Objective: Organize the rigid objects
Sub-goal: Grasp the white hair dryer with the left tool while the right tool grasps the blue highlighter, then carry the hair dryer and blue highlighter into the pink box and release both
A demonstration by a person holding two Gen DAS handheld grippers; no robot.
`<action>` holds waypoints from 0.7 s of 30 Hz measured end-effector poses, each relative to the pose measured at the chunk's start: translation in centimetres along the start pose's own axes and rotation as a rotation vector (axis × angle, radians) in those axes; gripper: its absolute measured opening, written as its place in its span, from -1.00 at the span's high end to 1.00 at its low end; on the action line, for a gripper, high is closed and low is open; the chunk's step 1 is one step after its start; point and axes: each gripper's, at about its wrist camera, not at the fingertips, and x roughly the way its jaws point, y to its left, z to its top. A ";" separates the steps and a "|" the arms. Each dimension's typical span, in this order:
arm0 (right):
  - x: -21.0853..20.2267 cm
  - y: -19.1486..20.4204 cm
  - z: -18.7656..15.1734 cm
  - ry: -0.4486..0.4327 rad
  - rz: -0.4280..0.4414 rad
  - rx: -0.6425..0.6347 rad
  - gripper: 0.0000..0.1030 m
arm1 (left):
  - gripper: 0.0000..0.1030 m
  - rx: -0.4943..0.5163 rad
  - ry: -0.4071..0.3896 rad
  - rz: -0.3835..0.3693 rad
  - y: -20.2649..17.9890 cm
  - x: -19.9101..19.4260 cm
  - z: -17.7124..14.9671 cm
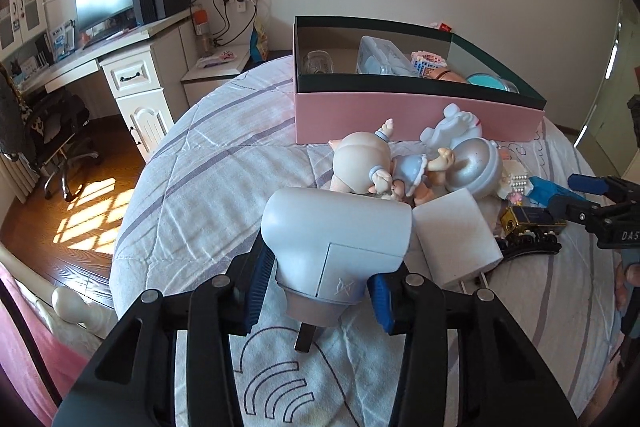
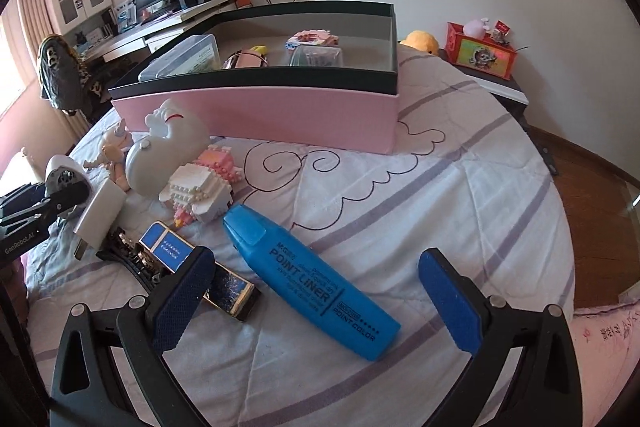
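A pale grey handheld device [image 1: 340, 239] lies on the bed, and my left gripper [image 1: 320, 295] is shut on its narrow base, a blue pad pressing each side. From the right wrist view the same gripper [image 2: 40, 203] shows at the far left. My right gripper [image 2: 316, 303] stands wide open over a blue highlighter [image 2: 312, 287] that lies between its pads untouched. The pink box [image 1: 400, 119] with a dark green rim sits behind, holding several items. A doll [image 1: 368, 163] and a white charger cube [image 1: 452, 239] lie just beyond the device.
A white figure [image 2: 172, 131], a block model [image 2: 200, 187], a gold-and-blue case [image 2: 200, 267] and a black track piece [image 2: 132, 259] crowd the quilt left of the highlighter. The bed drops off left toward a desk [image 1: 132, 67] and wooden floor.
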 end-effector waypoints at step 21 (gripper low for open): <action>-3.2 1.6 -2.3 -0.102 -0.011 -0.020 0.48 | 0.15 0.019 -0.114 -0.045 -3.7 -7.1 -1.1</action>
